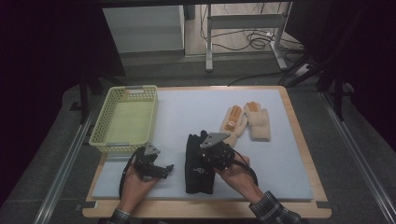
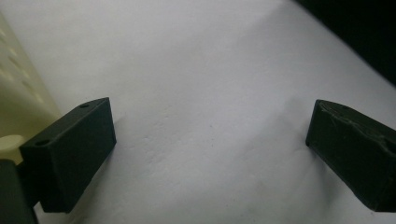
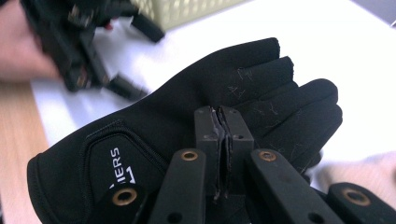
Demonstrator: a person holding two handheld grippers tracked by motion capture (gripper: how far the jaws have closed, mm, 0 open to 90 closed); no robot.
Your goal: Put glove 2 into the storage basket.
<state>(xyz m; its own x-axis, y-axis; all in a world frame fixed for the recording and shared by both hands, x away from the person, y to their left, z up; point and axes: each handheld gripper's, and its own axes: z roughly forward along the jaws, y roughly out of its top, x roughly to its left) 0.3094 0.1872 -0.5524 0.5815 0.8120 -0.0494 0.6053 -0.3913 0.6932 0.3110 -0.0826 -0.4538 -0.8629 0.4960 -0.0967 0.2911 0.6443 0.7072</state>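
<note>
High view: black glove [image 1: 199, 163] being gripped by closed right claw [image 1: 205, 156], long axis running away from person; basket [image 1: 125, 117] lying left of glove; left claw [image 1: 161, 171] being held open, empty, nearer basket.

Dim room, grey floor [image 1: 243, 70], perhaps carpeted

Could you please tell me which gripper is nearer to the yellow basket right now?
Left. The left gripper sits just below the basket's near rim; the right gripper is farther right, over the black gloves.
</note>
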